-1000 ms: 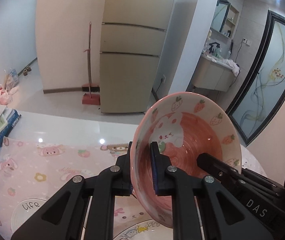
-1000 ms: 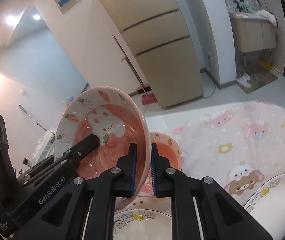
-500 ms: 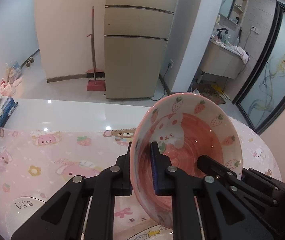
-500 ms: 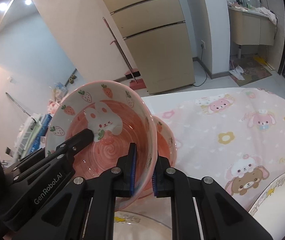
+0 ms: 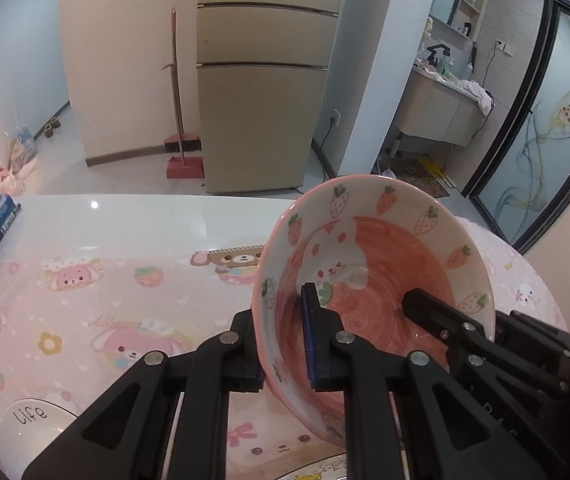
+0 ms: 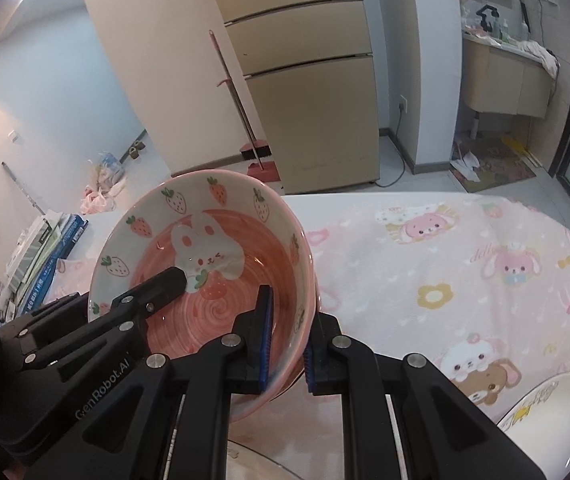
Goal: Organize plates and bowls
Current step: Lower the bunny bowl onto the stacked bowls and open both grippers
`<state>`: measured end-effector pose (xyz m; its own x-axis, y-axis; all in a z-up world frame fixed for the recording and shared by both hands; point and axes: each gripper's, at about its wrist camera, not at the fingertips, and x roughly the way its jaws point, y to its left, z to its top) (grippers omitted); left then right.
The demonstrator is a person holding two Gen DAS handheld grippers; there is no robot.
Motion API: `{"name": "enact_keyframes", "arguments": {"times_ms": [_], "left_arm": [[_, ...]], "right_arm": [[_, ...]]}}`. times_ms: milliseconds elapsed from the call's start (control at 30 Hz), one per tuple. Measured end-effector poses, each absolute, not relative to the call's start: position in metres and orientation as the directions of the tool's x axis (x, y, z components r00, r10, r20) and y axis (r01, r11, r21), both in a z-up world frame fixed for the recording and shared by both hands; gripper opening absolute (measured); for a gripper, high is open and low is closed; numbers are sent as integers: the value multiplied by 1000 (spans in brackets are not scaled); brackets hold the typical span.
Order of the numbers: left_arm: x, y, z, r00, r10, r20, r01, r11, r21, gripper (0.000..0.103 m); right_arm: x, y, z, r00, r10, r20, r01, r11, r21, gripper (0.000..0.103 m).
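Right at the middle of both wrist views, the two grippers are clamped onto the same pink strawberry bowl (image 5: 373,280). The left gripper (image 5: 281,348) pinches the bowl's wall at about 9 o'clock on the rim, one pad inside, one outside. The right gripper (image 6: 287,344) does the same on the opposite side, roughly 4 o'clock in its own view. Both are squeezed down tight on the ceramic, nothing loose.

Compared with a second ago, the bowl sits lower and the pink cartoon tablecloth (image 5: 105,304) fills more of the frame, so it's been coming down toward the table. The second pink bowl that was peeking out behind it earlier is now hidden, which I'd guess means this one is going into it, though I can't see contact.

Further out: a white "life" plate (image 5: 33,420) at 7 o'clock in the left view, and a cartoon plate (image 6: 553,412) at 4 o'clock in the right one. Stacking looks nearly done for this bowl; the plates are still spread out.
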<state>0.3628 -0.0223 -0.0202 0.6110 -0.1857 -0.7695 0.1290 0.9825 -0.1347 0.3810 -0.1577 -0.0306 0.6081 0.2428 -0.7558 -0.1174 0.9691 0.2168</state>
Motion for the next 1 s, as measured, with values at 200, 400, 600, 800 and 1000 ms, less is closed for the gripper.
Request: {"name": "enact_keyframes", "arguments": {"times_ms": [200, 400, 600, 800, 1000], "left_arm": [[364, -26, -22, 597, -173, -784, 151, 983, -102, 12], [359, -36, -12, 576, -139, -806, 163, 985, -54, 13], [350, -34, 1, 615, -103, -781, 151, 989, -12, 13], [355, -30, -9, 596, -102, -796, 157, 988, -9, 13], [358, -31, -20, 592, -107, -799, 168, 986, -8, 13]], "right_arm": [[384, -163, -32, 579, 272, -769, -127, 961, 244, 14], [378, -159, -22, 596, 232, -769, -124, 972, 198, 14], [368, -150, -10, 634, 219, -741, -148, 976, 162, 15], [371, -145, -18, 625, 225, -747, -156, 974, 163, 15], [375, -145, -26, 631, 202, -749, -158, 979, 131, 15]]}}
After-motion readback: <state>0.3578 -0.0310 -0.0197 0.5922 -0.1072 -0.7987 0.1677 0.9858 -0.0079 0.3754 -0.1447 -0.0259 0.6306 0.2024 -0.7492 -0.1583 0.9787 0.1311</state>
